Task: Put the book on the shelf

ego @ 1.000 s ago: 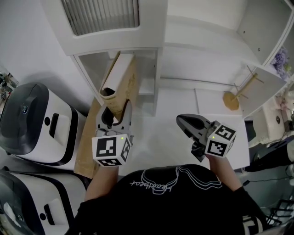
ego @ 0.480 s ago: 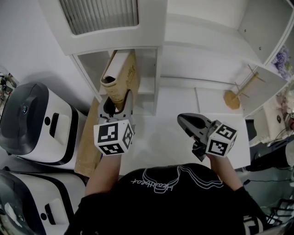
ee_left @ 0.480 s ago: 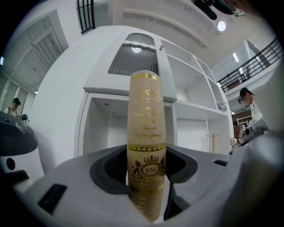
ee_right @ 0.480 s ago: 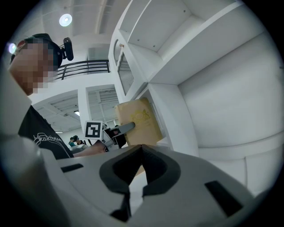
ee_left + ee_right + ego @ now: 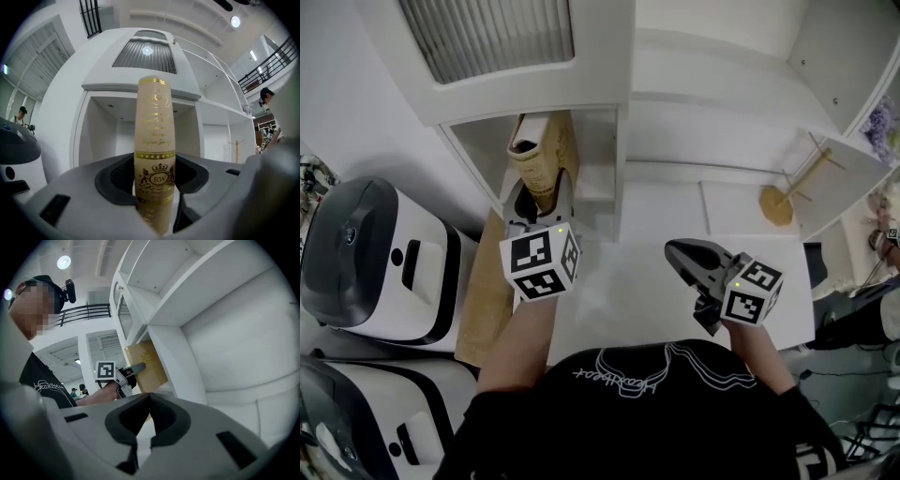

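- Because the book (image 5: pixel 154 117) had to go in standing on edge, the left gripper (image 5: pixel 154 187) was clamped across its near end, one pad on each cover. The gilt-printed spine stood upright and faced the holder.
- Judged from the head view, this grip set the covers parallel to the side walls of the shelf (image 5: pixel 602 155), an attitude suited to a straight push into a compartment.
- The far end of the book lay inside the mouth of the lower left compartment, close to the upright divider on its right. Whether its bottom edge rested on the compartment floor could not be told.
- Insertion was judged partly done: the near end, with the jaws on it, was outside the opening, so a further push and a release were yet to be made.
- The right gripper (image 5: pixel 680 253) had its jaws pressed together on nothing. It hung over the white surface (image 5: pixel 619 291), well apart from the book, and appeared to be parked clear of the left hand's path.
- Count of working items: one book; two grippers, each carrying one marker cube; one compartment in use, with no other book visible in it.
- Count of surrounding items: two white-and-grey machines (image 5: pixel 375 253) to the left of the shelf; one tan board (image 5: pixel 483 309) between them and the shelf; one wooden stand (image 5: pixel 783 192) in the right bay; one bunch of purple flowers (image 5: pixel 881 122) at the far right edge.
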### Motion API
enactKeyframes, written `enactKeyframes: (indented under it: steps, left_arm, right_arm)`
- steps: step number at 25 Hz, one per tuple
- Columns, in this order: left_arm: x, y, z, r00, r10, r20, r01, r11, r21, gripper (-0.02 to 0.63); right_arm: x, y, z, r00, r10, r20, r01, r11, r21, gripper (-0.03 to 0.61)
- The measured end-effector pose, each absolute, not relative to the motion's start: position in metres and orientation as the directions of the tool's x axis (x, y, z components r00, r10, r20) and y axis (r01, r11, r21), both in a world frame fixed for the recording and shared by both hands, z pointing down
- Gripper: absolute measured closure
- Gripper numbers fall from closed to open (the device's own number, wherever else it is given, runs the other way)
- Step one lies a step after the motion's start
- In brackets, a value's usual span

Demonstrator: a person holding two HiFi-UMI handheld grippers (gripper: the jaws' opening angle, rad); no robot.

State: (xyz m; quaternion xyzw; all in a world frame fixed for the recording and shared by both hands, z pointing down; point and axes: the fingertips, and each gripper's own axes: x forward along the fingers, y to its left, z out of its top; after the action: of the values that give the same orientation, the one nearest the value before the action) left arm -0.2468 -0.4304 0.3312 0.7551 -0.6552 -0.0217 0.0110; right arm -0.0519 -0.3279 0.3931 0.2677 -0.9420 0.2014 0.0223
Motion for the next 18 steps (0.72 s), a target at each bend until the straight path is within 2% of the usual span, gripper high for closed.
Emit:
enactKeyframes:
  steps: [18]
  left_arm:
    - [-0.247, -0.498, 0.332, 0.105, -0.994, -0.009, -0.993, -0.105, 0.044, 0.408]
  right_arm:
    - [-0.036, -0.347, 0.427, -0.832, -0.526, 0.177, -0.545, 0.713, -0.441, 0.572]
